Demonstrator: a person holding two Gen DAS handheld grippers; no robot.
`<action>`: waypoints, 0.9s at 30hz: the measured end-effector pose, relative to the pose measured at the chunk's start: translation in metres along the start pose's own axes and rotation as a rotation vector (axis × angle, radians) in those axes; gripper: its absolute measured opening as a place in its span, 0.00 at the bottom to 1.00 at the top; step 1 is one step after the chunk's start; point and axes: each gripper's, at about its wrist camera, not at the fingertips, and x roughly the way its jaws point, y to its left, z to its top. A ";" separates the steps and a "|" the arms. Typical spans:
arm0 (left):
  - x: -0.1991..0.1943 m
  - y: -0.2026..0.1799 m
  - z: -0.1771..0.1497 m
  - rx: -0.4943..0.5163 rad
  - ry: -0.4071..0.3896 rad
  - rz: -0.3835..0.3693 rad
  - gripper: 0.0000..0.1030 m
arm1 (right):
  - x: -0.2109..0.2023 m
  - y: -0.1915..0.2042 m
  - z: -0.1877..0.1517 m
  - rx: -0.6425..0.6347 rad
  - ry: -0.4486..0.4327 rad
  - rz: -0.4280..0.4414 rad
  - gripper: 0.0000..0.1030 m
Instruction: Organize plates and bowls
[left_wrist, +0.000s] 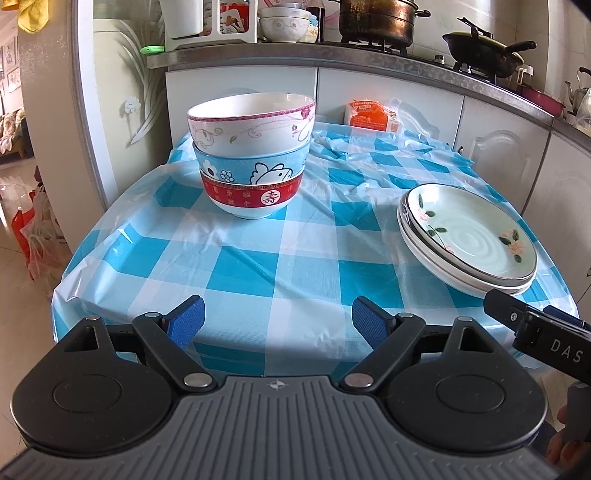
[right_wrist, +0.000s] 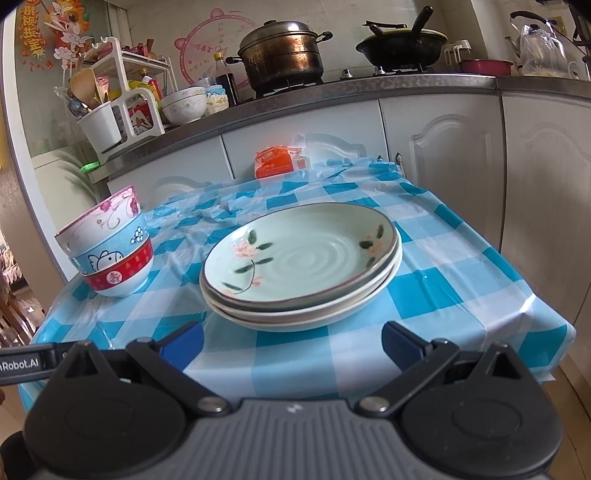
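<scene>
Bowl stack (left_wrist: 251, 158) far left, plate stack (right_wrist: 301, 266) right on tabletop (left_wrist: 280, 258); both hand-held grippers (left_wrist: 277, 321) (right_wrist: 291, 341) spread, empty. Sorting looks finished; withdraw clear of rims.

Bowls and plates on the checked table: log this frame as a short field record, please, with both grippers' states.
bowls: stack of three, nested upright; floral on top, blue in the middle, red at the bottom
plates: stack, green floral plate on top
surface: blue checked tablecloth
behind: orange packet at the table's far edge
left gripper: open, empty, short of the bowls
right gripper: open, empty, before the plates
</scene>
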 end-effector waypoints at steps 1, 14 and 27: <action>0.000 0.000 0.000 0.001 0.001 -0.001 1.00 | 0.000 0.000 0.000 0.001 0.001 -0.001 0.99; 0.010 -0.004 0.001 0.000 0.007 -0.034 1.00 | 0.004 -0.004 0.000 -0.002 0.001 -0.006 0.99; 0.012 0.012 0.017 -0.077 -0.040 -0.039 1.00 | 0.001 -0.003 0.010 0.003 -0.021 0.021 0.99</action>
